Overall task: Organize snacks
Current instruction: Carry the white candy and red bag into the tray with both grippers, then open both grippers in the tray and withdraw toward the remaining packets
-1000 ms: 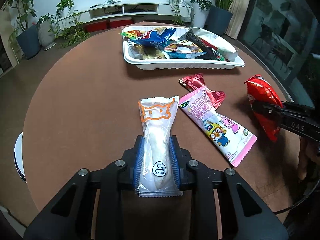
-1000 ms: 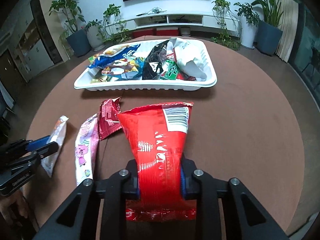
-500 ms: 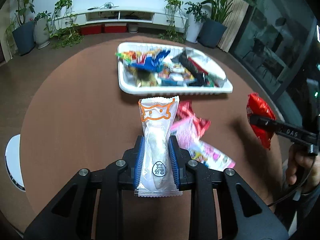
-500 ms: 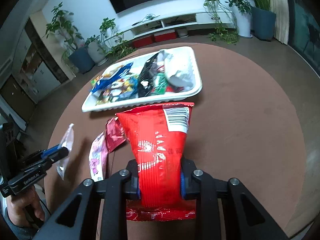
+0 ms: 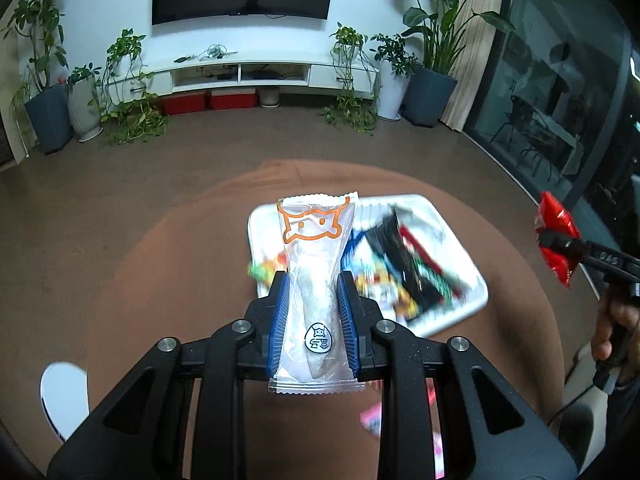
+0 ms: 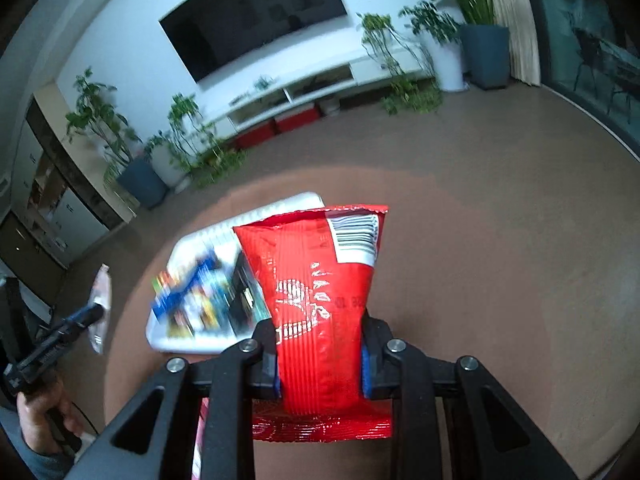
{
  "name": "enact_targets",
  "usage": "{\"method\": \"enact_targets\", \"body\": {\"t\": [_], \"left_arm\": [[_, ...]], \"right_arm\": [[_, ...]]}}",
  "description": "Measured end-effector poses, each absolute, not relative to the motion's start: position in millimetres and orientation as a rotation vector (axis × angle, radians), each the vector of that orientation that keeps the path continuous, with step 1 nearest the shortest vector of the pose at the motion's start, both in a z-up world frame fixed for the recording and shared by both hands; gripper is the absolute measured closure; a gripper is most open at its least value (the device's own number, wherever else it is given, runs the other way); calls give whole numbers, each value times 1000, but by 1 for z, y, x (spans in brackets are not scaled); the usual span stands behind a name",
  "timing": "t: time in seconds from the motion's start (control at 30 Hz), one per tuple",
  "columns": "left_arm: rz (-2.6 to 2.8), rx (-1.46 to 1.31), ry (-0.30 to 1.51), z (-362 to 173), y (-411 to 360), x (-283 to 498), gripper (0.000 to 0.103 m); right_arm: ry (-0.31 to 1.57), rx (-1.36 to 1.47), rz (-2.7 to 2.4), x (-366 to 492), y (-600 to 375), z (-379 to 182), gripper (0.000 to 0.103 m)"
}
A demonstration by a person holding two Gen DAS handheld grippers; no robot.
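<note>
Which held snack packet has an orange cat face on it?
The clear white packet clamped in the left gripper has the orange cat outline at its top. The shiny red packet in the right gripper shows a barcode.

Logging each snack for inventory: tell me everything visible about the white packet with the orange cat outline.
The white packet is a slim, glossy, partly see-through plastic pouch with crimped ends, an orange cat outline on top, a small round logo below and a pale bar inside. It stands lengthwise, clamped between the blue pads of the left hand-held gripper, above the tray.
</note>
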State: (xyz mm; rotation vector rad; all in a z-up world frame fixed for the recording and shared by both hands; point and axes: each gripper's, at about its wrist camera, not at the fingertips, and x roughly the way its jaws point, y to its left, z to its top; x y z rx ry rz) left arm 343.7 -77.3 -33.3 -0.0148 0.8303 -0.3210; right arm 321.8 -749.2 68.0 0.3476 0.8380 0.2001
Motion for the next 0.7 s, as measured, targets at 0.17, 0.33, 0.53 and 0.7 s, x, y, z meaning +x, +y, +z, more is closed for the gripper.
{"method": "enact_targets", "body": {"t": [0.17,0.33,0.53,0.7], "left_arm": [[-338,4,849,-37,-100,392,80],[-357,35,891,-69,-127,423,80],[-353,62,919,-102,-143,435,80],[-358,69,939,-125,-151,440,80]], "right_arm": [[826,285,299,372,-697,87,75],[919,193,359,408,-638,58,75],[1005,125,354,430,-603,21,75],[1038,88,325,441,-592,5,74]]}}
